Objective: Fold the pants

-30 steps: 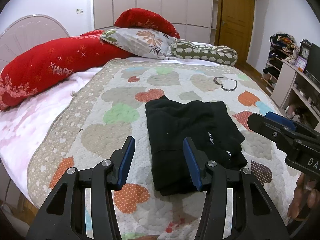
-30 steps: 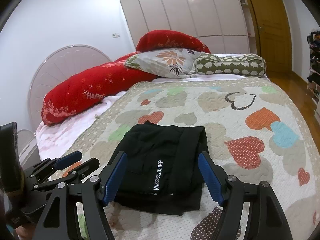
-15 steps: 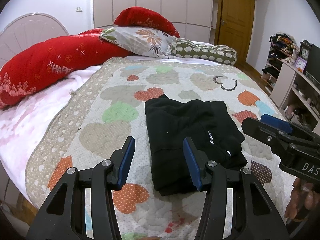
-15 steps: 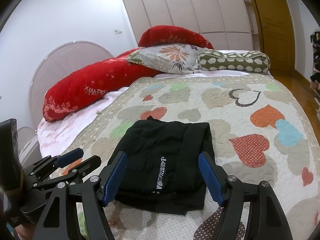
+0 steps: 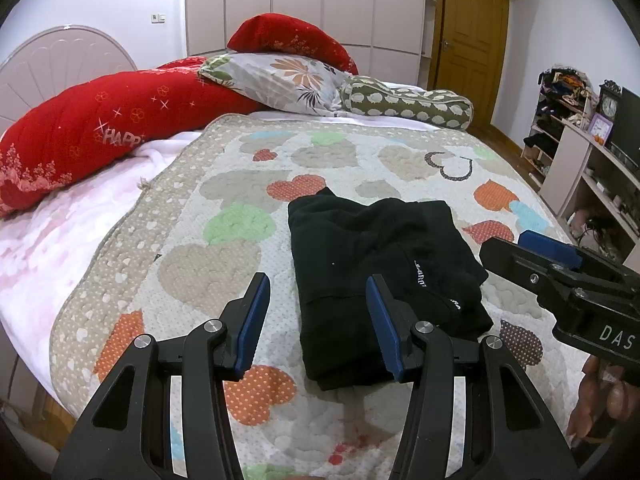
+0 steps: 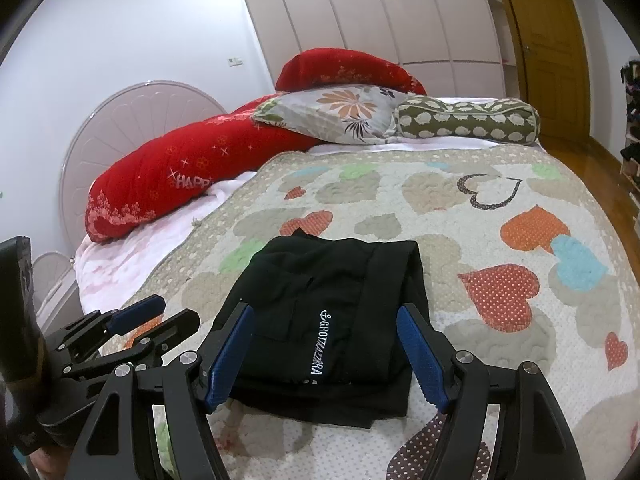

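Black pants (image 5: 380, 276) are lying folded on the bed.

The pants are sitting in a neat square on a quilt (image 5: 224, 216) with colored hearts, white letters showing on top. The left gripper (image 5: 318, 322) is hanging just above the near edge, jaws spread apart and holding nothing. The right gripper (image 6: 326, 354) is doing the same, its jaws wider and empty. Red pillows (image 5: 92, 136), a flowery pillow (image 5: 280, 80) and a green roll pillow (image 5: 408, 102) are lying by the round headboard (image 6: 132, 128). White closets (image 5: 320, 4), a wooden door (image 5: 470, 40) and full shelves (image 5: 580, 152) are standing around the room.
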The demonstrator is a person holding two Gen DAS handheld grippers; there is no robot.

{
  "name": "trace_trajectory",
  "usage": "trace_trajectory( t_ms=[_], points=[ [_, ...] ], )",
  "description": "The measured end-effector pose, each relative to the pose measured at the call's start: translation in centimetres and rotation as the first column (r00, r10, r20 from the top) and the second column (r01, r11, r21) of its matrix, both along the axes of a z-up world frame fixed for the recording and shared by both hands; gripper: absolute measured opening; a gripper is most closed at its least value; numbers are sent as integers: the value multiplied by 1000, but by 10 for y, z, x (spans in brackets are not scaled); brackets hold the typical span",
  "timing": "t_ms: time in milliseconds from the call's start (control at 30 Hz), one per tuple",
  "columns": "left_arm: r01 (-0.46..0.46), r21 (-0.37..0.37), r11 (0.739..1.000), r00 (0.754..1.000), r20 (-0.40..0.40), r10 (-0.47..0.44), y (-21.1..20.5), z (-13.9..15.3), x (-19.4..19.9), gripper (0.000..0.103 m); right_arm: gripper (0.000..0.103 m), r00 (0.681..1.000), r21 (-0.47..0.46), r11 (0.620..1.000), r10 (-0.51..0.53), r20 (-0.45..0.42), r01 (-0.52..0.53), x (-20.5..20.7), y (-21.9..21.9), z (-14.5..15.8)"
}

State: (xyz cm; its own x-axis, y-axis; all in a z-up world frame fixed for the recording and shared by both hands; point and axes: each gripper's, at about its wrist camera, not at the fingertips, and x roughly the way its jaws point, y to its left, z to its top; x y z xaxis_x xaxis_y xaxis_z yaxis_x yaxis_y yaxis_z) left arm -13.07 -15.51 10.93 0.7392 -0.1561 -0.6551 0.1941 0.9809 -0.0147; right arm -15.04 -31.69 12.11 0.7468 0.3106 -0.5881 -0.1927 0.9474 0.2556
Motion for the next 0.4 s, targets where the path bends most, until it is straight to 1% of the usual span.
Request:
trace_trajectory(
  t_ms=[233,333,400],
  points=[
    [0,-6,1000,1000,3,0,1,1,-1,50,72,1000,0,1000,0,-5,0,-1,1,-1],
    [-4,-33,999,1000,0,4,6,1,0,50,72,1000,5,1000,-7,-17,7,0,-3,-3],
    [1,-55,998,1000,-21,-2,13,-1,3,50,72,999,-1,1000,-23,-22,23,-1,-11,-5]
  ],
)
